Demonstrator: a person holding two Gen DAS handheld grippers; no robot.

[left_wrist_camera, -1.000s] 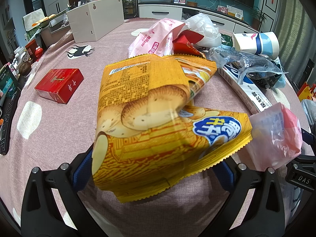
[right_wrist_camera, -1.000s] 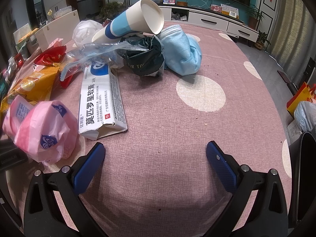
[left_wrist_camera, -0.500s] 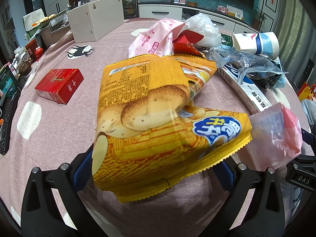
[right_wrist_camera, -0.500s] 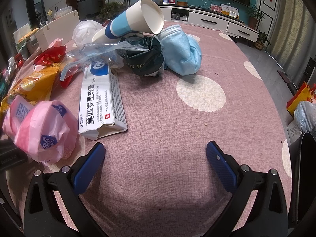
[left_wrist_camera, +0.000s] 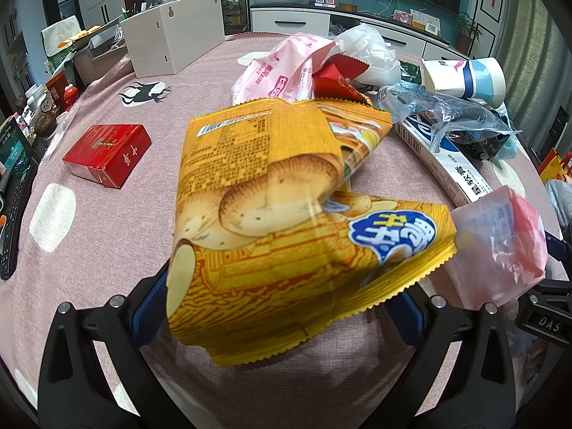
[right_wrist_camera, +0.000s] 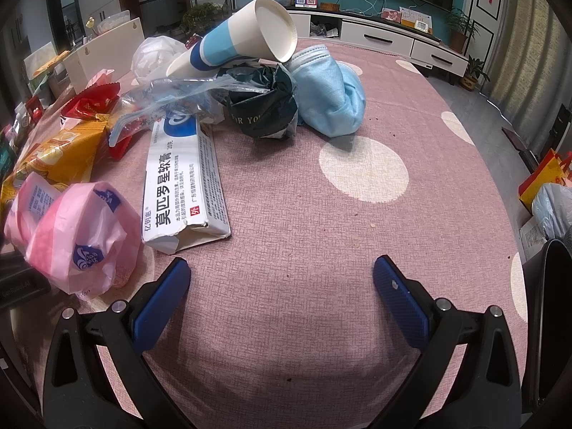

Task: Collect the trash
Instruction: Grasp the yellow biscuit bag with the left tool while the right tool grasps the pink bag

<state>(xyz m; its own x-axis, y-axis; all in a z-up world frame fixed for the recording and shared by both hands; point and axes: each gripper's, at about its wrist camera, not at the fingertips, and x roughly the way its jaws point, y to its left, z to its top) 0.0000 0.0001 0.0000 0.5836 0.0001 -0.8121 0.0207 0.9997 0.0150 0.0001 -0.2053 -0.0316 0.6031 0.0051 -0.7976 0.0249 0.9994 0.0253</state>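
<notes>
A pile of trash lies on the pink spotted tablecloth (right_wrist_camera: 321,232). A yellow chip bag (left_wrist_camera: 286,221) fills the space between the wide-apart fingers of my left gripper (left_wrist_camera: 275,307) and hides the fingertips. A pink plastic bag (left_wrist_camera: 500,246) lies to its right, also in the right wrist view (right_wrist_camera: 78,236). My right gripper (right_wrist_camera: 282,296) is open and empty over bare cloth. Ahead of it lie a white ointment box (right_wrist_camera: 182,182), a dark crumpled bag (right_wrist_camera: 264,107), a blue face mask (right_wrist_camera: 329,96), a paper cup (right_wrist_camera: 246,39) and a clear wrapper (right_wrist_camera: 171,89).
A red box (left_wrist_camera: 107,153) lies at the left. A white organiser box (left_wrist_camera: 171,43) stands at the back left. A pink wrapper (left_wrist_camera: 282,68), a red wrapper (left_wrist_camera: 336,78) and a white bag (left_wrist_camera: 368,50) lie behind the chip bag. A remote (left_wrist_camera: 14,214) lies at the left edge.
</notes>
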